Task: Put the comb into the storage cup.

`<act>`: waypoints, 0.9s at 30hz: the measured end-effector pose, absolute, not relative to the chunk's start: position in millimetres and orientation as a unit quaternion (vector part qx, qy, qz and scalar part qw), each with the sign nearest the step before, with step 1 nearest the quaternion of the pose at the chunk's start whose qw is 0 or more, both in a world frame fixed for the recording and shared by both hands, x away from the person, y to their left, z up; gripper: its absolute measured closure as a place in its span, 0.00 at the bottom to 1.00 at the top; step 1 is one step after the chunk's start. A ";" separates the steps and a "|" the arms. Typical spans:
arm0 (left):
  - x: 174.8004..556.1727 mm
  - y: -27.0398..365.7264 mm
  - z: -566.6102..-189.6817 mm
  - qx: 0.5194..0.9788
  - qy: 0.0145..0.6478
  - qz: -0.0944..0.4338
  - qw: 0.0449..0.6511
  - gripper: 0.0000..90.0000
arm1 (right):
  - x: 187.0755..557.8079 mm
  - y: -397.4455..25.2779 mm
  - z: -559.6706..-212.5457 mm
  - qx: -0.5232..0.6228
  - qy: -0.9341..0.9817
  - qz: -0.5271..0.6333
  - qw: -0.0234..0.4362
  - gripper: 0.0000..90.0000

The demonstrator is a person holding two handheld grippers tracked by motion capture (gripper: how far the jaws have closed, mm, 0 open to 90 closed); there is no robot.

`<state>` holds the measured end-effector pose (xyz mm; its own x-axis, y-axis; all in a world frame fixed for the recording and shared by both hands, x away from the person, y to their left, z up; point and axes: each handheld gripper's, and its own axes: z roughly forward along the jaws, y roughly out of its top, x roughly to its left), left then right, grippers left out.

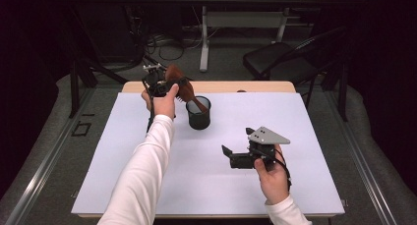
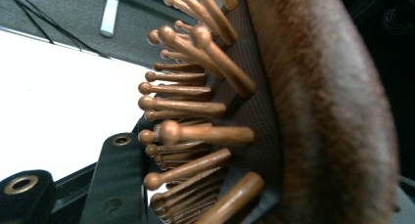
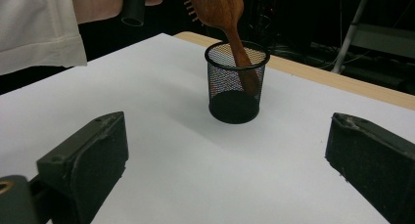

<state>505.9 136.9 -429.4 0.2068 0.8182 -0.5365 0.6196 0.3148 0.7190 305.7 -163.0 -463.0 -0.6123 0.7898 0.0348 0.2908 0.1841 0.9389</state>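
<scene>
Overhead, the left gripper (image 1: pixel 164 85) is pinching one wooden brush (image 1: pixel 179 85), handle dipping into one black mesh cup (image 1: pixel 199 118); up close, round-tipped pegs (image 2: pixel 195 133) are jutting out; opposite, the right gripper (image 3: pixel 225 160) is gaping wide.

High view overhead; right gripper view low, sharing mesh cup (image 3: pixel 237 82).

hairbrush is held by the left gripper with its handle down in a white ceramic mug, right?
Not quite. The hairbrush is held by the left gripper with its handle down in a black wire-mesh cup, not a white ceramic mug; the right gripper view shows this.
</scene>
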 end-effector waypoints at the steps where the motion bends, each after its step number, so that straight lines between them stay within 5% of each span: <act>1: 506.0 137.0 -430.0 0.578 0.623 0.096 0.519 0.55 | 305.6 -162.9 -463.0 0.370 0.731 0.521 0.239 0.02; 27: 505.3 134.9 -450.5 0.578 0.630 0.090 0.510 0.55 | 306.1 -162.8 -464.0 0.370 0.732 0.519 0.240 0.02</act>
<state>505.3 134.9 -450.5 0.1896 0.8209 -0.5387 0.6369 0.3148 0.7038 306.1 -162.8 -464.0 -0.6116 0.7905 0.0330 0.2926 0.1873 0.9377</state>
